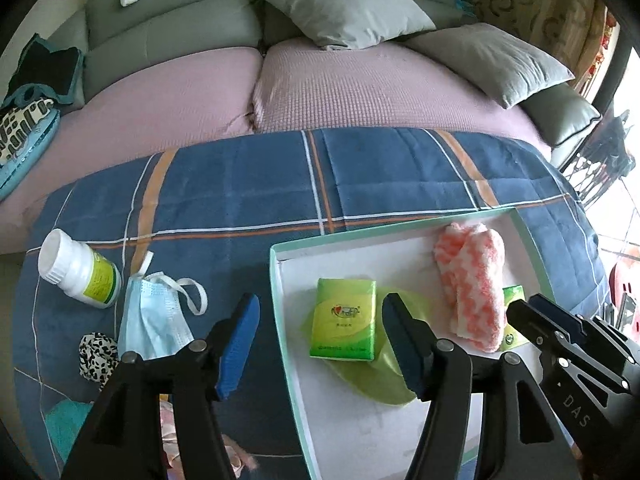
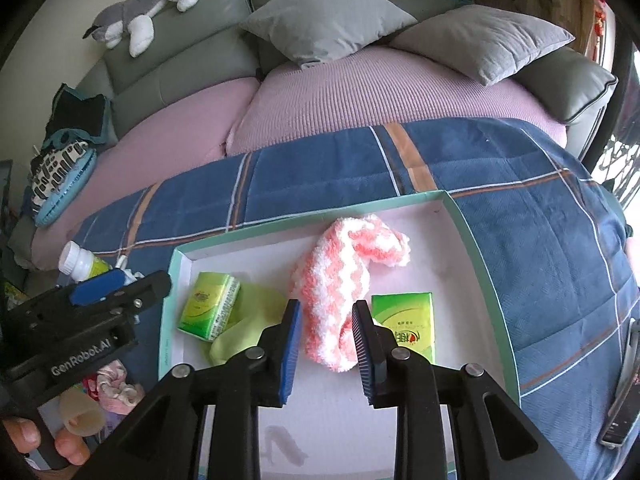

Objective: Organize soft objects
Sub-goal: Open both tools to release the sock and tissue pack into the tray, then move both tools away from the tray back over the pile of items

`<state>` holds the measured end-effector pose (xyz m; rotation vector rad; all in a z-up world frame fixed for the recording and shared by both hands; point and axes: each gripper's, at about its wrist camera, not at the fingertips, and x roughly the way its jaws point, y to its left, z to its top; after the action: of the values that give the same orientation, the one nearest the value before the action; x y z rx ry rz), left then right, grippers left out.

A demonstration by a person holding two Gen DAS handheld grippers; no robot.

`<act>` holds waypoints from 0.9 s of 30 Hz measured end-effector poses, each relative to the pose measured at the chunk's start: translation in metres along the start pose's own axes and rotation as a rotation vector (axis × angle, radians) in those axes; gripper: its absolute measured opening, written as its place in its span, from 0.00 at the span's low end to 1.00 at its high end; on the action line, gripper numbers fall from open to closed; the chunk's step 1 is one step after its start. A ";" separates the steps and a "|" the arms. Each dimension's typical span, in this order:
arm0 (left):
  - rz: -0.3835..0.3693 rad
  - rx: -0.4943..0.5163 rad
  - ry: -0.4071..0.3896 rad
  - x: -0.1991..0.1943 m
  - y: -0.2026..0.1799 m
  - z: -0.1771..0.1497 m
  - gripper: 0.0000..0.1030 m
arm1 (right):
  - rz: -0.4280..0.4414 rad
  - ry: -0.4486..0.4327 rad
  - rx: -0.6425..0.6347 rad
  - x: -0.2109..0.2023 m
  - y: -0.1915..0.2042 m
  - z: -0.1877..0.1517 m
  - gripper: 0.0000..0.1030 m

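Pink-white fuzzy sock (image 2: 340,288) in teal-rimmed box (image 2: 472,240), between two green tissue packs (image 2: 210,310). Right gripper (image 2: 326,344) apart, above sock, gripping nothing. Left gripper (image 1: 320,344) wide apart, empty. Face mask (image 1: 152,316), white bottle (image 1: 78,268) on plaid blanket (image 1: 248,184).

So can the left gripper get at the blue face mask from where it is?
Probably yes: the left gripper has open, empty jaws, and the face mask lies uncovered on the plaid blanket, just left of it outside the box.
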<state>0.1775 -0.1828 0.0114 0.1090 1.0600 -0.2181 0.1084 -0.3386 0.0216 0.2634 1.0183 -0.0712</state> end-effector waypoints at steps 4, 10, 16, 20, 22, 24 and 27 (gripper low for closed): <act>0.042 -0.024 -0.053 -0.001 0.007 0.000 0.95 | -0.060 0.002 0.007 0.003 -0.003 -0.001 0.80; 0.067 -0.088 -0.036 0.008 0.026 0.000 0.95 | -0.128 -0.018 0.024 0.004 -0.014 -0.002 1.00; 0.064 -0.124 -0.040 0.006 0.036 -0.002 0.95 | -0.107 -0.025 0.038 0.002 -0.015 -0.001 1.00; 0.060 -0.133 -0.043 0.004 0.038 -0.001 0.95 | -0.120 -0.021 0.033 0.003 -0.013 -0.001 1.00; 0.057 -0.138 -0.049 0.002 0.040 -0.001 0.95 | -0.117 -0.021 0.032 0.002 -0.013 -0.001 1.00; 0.066 -0.136 -0.057 -0.001 0.041 0.000 0.95 | -0.117 -0.024 0.026 0.001 -0.012 -0.001 1.00; 0.072 -0.142 -0.070 -0.005 0.045 0.001 0.95 | -0.111 -0.032 0.023 -0.002 -0.010 0.000 1.00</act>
<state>0.1858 -0.1387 0.0158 0.0118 0.9973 -0.0809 0.1057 -0.3483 0.0210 0.2258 1.0001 -0.1869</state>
